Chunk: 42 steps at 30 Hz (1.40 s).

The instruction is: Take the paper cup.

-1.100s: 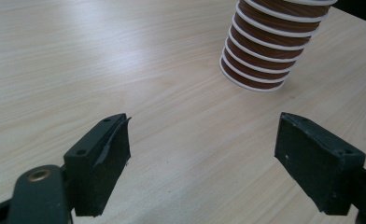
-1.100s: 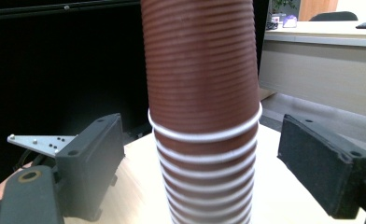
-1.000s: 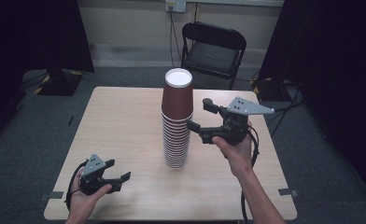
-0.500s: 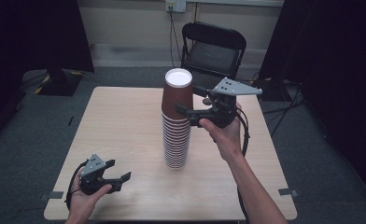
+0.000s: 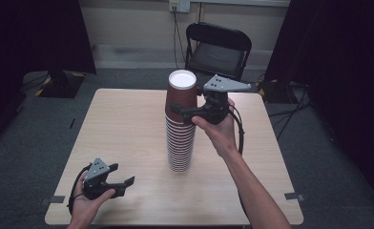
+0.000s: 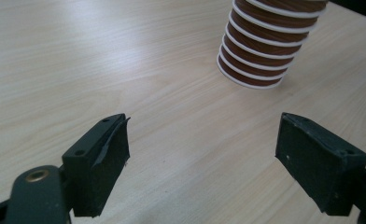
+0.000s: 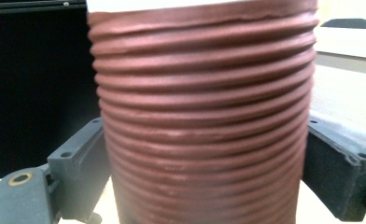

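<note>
Right gripper (image 5: 185,109) at top cup (image 5: 181,90) of brown cup stack (image 5: 180,138), jaws straddling the cup, contact indeterminate, left gripper (image 5: 120,183) wide apart, empty, low over table (image 5: 128,124).

Upright brown ribbed cup stack (image 5: 180,125), mid-table

The high view looks forward and down from above the near edge of the table (image 5: 128,124), taking in all four corners and the chair (image 5: 217,47) beyond the far edge. The left gripper view sits low near the near-left corner, facing the foot of the cup stack (image 6: 260,51) — a stack the high view shares. The right gripper view presses close against the stack's top cup (image 7: 204,126), facing its ribbed side.
</note>
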Each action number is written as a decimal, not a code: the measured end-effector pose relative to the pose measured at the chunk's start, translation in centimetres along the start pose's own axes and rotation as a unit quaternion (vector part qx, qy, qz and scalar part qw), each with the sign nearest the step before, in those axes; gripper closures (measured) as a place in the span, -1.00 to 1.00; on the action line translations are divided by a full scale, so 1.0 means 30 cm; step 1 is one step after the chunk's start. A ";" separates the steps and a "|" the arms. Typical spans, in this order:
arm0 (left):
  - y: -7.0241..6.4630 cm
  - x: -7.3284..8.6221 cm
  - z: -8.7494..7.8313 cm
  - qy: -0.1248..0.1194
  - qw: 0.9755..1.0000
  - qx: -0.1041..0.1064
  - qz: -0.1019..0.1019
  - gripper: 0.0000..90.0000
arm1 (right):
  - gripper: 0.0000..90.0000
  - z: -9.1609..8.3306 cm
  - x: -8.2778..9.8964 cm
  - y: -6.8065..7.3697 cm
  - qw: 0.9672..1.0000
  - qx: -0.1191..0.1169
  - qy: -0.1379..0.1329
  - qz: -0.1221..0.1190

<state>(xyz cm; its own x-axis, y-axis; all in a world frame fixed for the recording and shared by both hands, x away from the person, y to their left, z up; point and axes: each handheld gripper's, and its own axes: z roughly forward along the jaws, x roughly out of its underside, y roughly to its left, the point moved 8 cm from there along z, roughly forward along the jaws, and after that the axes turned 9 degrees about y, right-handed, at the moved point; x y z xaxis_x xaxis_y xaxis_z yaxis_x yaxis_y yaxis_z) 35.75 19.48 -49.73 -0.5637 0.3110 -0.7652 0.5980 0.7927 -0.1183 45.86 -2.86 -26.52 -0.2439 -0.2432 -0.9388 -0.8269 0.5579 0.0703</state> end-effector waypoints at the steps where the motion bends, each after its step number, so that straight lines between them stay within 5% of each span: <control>1: -0.004 0.000 0.002 -0.001 1.000 0.005 -0.005 -0.62 | -0.75 0.005 -0.001 -0.001 1.000 -0.001 0.001 0.001; 5: -0.009 -0.006 -0.001 -0.005 1.000 0.011 -0.005 -0.62 | -0.75 0.029 0.000 -0.002 1.000 0.001 0.009 -0.004; 7: -0.008 -0.002 0.004 -0.007 0.999 0.028 -0.032 -0.62 | -0.74 0.040 -0.001 -0.001 1.000 -0.001 0.011 0.000; 9: -0.004 0.002 0.007 -0.001 0.999 0.031 -0.035 -0.62 | -0.74 0.048 -0.001 0.000 1.000 0.005 0.015 -0.002; 14: 0.006 -0.004 -0.009 -0.008 1.000 0.008 -0.010 -0.61 | -0.73 0.051 0.002 0.000 1.000 0.009 0.022 -0.009; 37: 0.008 -0.009 -0.006 -0.010 1.000 0.008 -0.006 -0.60 | -0.71 0.057 -0.007 0.003 0.999 0.015 0.026 -0.014; 42: 0.009 -0.010 -0.002 -0.009 1.000 0.008 -0.009 -0.60 | -0.71 0.038 -0.041 0.005 1.000 0.016 0.007 -0.017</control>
<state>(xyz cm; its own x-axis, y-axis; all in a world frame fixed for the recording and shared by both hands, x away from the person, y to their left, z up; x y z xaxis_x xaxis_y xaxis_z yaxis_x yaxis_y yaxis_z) 36.04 19.63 -49.50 -0.5647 0.2873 -0.7737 0.5967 0.7897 -0.1422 46.60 -1.58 -25.72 -0.2243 -0.2735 -0.9354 -0.8177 0.5749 0.0280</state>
